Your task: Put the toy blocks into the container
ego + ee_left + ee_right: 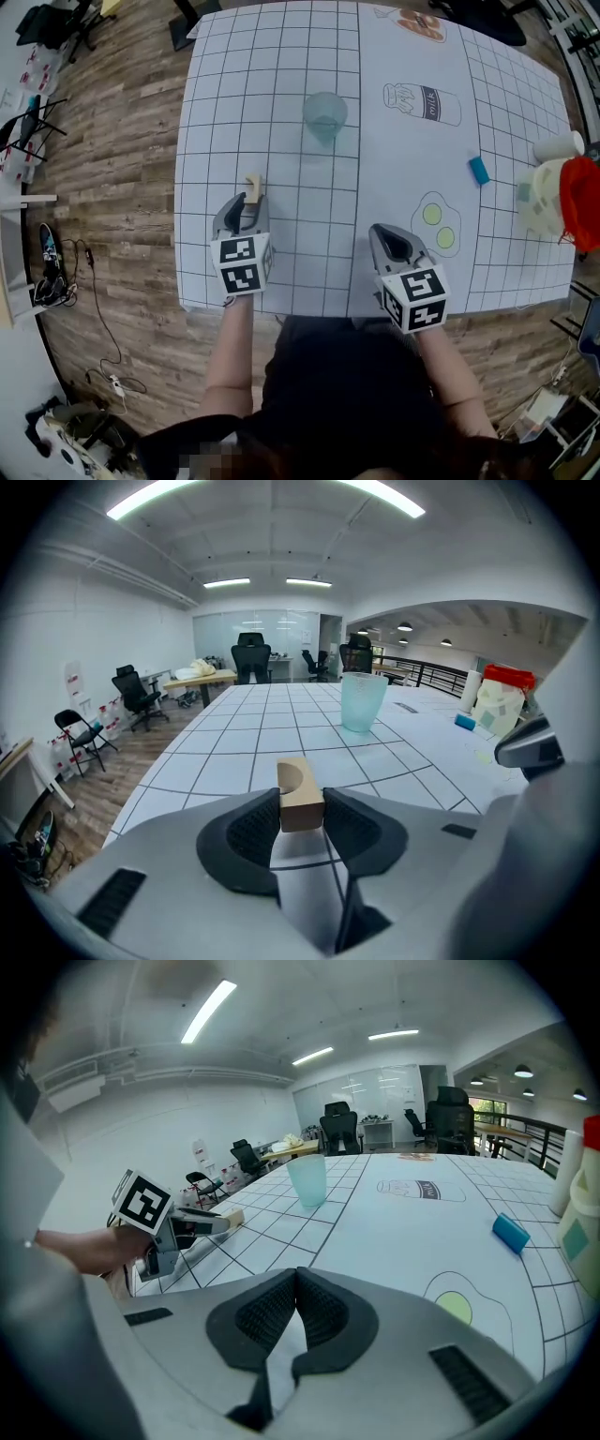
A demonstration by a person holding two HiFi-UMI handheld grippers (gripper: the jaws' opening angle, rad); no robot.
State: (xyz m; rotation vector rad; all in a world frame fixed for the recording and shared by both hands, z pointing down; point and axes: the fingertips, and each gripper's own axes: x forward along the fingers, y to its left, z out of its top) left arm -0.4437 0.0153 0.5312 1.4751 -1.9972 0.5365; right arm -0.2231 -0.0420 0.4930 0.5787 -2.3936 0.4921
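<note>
A tan wooden block (252, 183) with a curved notch stands on the grid mat near the front left. My left gripper (250, 200) is around it, and in the left gripper view both pads touch the sides of the block (300, 794). A pale blue translucent cup (324, 117) stands upright in the middle of the table, well beyond that gripper. A small blue block (479, 170) lies to the right. My right gripper (379, 232) rests near the front edge, shut with nothing between its pads (281, 1309).
A white jug with a red top (553, 195) and a white roll (559, 146) stand at the table's right edge. The white mat (281, 56) carries printed pictures of a milk bottle and eggs. Wooden floor with cables and chairs lies to the left.
</note>
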